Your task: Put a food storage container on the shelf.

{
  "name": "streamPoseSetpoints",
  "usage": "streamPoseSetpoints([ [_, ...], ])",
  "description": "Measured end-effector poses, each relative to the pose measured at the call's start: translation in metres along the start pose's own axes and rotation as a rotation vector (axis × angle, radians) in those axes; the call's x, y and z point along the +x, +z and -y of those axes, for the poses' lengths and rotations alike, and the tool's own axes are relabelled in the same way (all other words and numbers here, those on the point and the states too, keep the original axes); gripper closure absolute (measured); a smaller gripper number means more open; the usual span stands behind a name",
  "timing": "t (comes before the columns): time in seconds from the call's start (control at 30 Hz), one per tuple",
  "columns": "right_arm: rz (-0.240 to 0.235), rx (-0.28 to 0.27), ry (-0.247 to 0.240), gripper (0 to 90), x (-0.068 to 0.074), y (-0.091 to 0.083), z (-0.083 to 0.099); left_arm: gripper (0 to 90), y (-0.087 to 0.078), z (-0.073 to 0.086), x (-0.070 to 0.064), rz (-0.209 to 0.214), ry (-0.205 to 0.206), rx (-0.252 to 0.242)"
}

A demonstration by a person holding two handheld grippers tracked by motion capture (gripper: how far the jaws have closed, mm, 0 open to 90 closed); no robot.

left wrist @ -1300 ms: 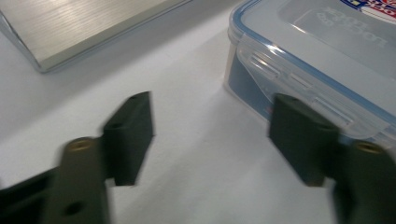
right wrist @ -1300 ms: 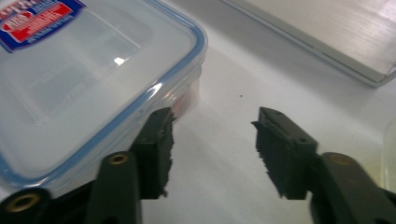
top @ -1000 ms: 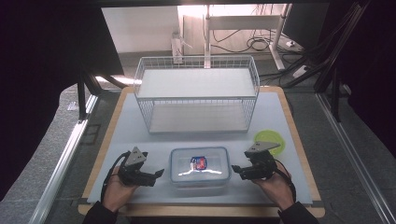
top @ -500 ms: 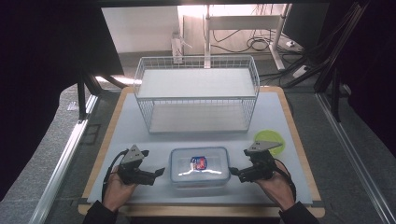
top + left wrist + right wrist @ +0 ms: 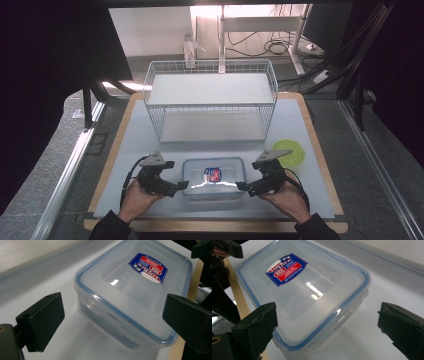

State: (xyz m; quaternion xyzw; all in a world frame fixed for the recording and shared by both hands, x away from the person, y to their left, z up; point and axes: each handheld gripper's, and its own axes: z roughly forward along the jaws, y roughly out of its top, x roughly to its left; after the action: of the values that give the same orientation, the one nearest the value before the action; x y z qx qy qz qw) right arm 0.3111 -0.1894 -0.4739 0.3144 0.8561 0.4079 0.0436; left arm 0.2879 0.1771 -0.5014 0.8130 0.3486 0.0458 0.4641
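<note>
The person's forearms are coming in from the near edge, one at each side, with dark sleeves ending at the wrists. The left hand (image 5: 134, 196) is gripping the left tool (image 5: 183, 185), whose jaws are pointing inward to the right and standing wide apart. The right hand (image 5: 287, 197) is gripping the right tool (image 5: 241, 186), which is mirroring it, jaws pointing left and spread wide, closing on nothing.

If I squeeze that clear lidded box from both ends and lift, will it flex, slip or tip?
The clear box looks like rigid plastic, so it should hardly flex. Nothing shows through its lid, so it is probably light. Its walls look glossy, so the left tongs and right tongs, both open at its ends, could slip. It sits low and flat, so tipping seems unlikely.
</note>
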Motion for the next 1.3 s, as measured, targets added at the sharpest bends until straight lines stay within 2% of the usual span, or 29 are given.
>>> streamPoseSetpoints([
  [0.07,-0.016,0.014,0.016,3.9,-0.002,0.004,-0.001,4.2,0.005,0.001,0.003,0.044,-0.027,0.008],
  [0.1,-0.035,0.035,0.044,4.2,-0.005,0.009,0.000,4.2,0.010,0.001,0.005,0.066,-0.040,0.019],
  [0.17,-0.043,0.042,0.055,4.6,-0.006,0.011,0.001,4.3,0.016,0.001,0.004,0.077,-0.034,0.039],
  [0.2,-0.068,0.058,0.074,4.5,-0.009,0.017,0.002,2.9,0.019,0.001,0.004,0.107,-0.045,0.048],
  [0.27,-0.102,0.058,0.098,4.5,-0.011,0.021,0.002,1.4,0.022,0.001,0.004,0.116,-0.050,0.055],
  [0.3,-0.102,0.058,0.098,4.5,-0.011,0.021,0.002,1.4,0.023,0.001,0.004,0.121,-0.054,0.053],
  [0.4,-0.139,0.063,0.124,4.5,-0.012,0.027,0.001,1.4,0.025,0.003,0.006,0.148,-0.090,0.058],
  [0.47,-0.164,0.069,0.154,5.3,-0.013,0.030,0.001,0.0,0.026,0.004,0.005,0.159,-0.117,0.081],
  [0.53,-0.166,0.072,0.178,8.5,-0.014,0.029,0.002,0.8,0.024,0.003,0.002,0.152,-0.117,0.100],
  [0.6,-0.160,0.076,0.173,11.4,-0.011,0.025,0.002,3.1,0.022,0.002,-0.002,0.135,-0.105,0.105],
  [0.7,-0.155,0.078,0.166,15.0,-0.008,0.021,0.004,9.2,0.014,0.004,-0.005,0.120,-0.096,0.079],
  [0.77,-0.153,0.077,0.167,19.0,-0.004,0.016,0.007,15.0,0.009,0.010,-0.007,0.134,-0.105,0.063],
  [0.8,-0.155,0.075,0.166,22.9,-0.002,0.012,0.010,21.3,0.004,0.014,-0.008,0.146,-0.120,0.046],
  [0.87,-0.158,0.076,0.162,24.9,-0.001,0.009,0.012,24.5,0.001,0.017,-0.009,0.149,-0.122,0.033],
  [0.93,-0.162,0.067,0.159,31.0,0.002,0.003,0.015,31.7,-0.003,0.019,-0.011,0.146,-0.129,0.011],
  [1.03,-0.177,0.042,0.186,38.8,-0.001,-0.003,0.017,34.2,-0.004,0.020,-0.013,0.146,-0.136,0.003],
  [1.07,-0.196,0.024,0.219,42.9,-0.006,-0.005,0.018,34.6,-0.003,0.020,-0.012,0.150,-0.145,0.002],
  [1.1,-0.196,0.024,0.219,42.9,-0.006,-0.005,0.018,34.6,-0.003,0.020,-0.012,0.154,-0.156,0.002],
  [1.17,-0.212,0.016,0.254,44.9,-0.009,-0.005,0.019,35.5,-0.004,0.021,-0.012,0.153,-0.167,-0.010],
  [1.3,-0.191,0.011,0.275,46.9,-0.006,-0.007,0.019,39.6,-0.005,0.020,-0.012,0.147,-0.192,-0.028],
])
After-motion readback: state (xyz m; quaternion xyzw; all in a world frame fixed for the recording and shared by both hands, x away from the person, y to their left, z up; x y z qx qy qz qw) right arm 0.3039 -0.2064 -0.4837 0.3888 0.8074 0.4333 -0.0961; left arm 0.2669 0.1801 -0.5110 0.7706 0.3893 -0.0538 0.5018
